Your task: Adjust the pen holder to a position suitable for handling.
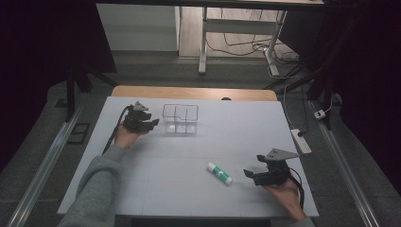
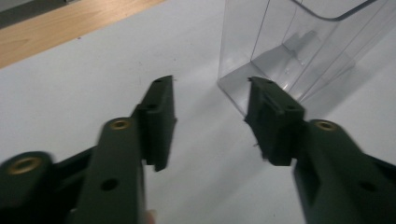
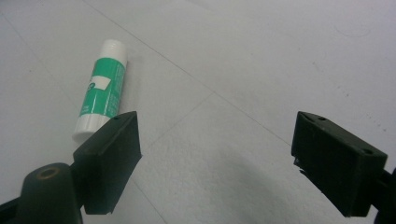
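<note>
A green and white glue stick [image 1: 219,173] lies flat on the white table [image 1: 198,151], front right of centre. My right gripper [image 1: 252,176] is open just to its right, empty; in the right gripper view the glue stick [image 3: 102,88] lies beyond the left jaw. A clear plastic box [image 1: 180,119] with compartments stands at the back centre. My left gripper [image 1: 152,124] is open just left of it, empty; in the left gripper view the clear plastic box [image 2: 299,44] rises right behind the right jaw, my left gripper [image 2: 210,100] aimed at its near corner.
A wooden strip [image 1: 194,92] runs along the table's far edge. A power strip [image 1: 301,140] with a cable lies off the right side. Metal rails [image 1: 42,170] flank the table on the floor. Desk legs and cables [image 1: 246,45] stand beyond.
</note>
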`<state>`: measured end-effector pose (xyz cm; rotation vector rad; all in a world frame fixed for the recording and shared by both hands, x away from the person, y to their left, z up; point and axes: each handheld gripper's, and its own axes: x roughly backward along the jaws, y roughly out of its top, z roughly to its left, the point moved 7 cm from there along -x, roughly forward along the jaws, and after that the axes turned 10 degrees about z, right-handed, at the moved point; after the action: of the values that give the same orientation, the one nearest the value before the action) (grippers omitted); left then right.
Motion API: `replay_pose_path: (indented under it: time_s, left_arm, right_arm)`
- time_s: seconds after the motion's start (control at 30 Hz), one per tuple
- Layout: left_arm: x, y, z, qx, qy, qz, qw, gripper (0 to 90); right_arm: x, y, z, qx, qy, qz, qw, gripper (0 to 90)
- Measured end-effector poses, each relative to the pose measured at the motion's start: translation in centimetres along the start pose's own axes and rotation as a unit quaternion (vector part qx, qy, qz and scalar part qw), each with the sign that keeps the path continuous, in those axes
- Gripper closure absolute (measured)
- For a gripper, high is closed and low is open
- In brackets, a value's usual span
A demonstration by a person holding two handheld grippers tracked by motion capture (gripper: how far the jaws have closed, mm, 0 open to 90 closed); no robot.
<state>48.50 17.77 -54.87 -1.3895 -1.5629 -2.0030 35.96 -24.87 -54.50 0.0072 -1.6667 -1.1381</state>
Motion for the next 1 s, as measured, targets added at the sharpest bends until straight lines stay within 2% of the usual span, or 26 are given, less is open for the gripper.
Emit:
replay_pose_path:
  time_s: [0.03, 0.07, 0.1, 0.27, 0.33, 0.5, 1.0]
  left_arm:
    - [-0.1, 0.1, 0.1, 0.003, -0.001, 0.0, 1.0, 63.2]
    - [-0.2, 0.2, 0.1, 0.008, -0.003, -0.001, 1.0, 63.2]
    - [-0.4, 0.3, 0.1, 0.011, -0.007, -0.001, 0.9999, 70.9]
    - [-1.0, 1.0, -0.3, 0.003, -0.012, 0.004, 0.9999, 88.3]
    - [-1.3, 1.1, -0.4, 0.004, -0.017, 0.005, 0.9998, 88.4]
    - [-2.0, 0.8, -0.5, -0.002, -0.012, 0.014, 0.9998, 88.5]
    - [-2.7, 0.9, -1.1, -0.003, -0.024, 0.011, 0.9996, 88.4]
  right_arm:
    - [0.0, 0.0, 0.0, -0.001, 0.0, -0.001, 1.0, 15.0]
    - [0.0, 0.0, 0.0, -0.001, 0.0, -0.001, 1.0, 15.0]
    - [0.0, 0.0, -0.1, 0.0, -0.002, 0.0, 1.0, 15.0]
    - [0.0, 0.1, -0.2, -0.001, -0.004, -0.001, 1.0, 15.1]
    - [0.0, 0.0, -0.2, -0.001, -0.005, 0.001, 1.0, 15.1]
    - [-0.2, 0.0, -0.1, 0.002, -0.003, 0.004, 1.0, 15.0]
    - [-0.1, 0.0, -0.1, 0.003, -0.004, 0.003, 1.0, 15.3]
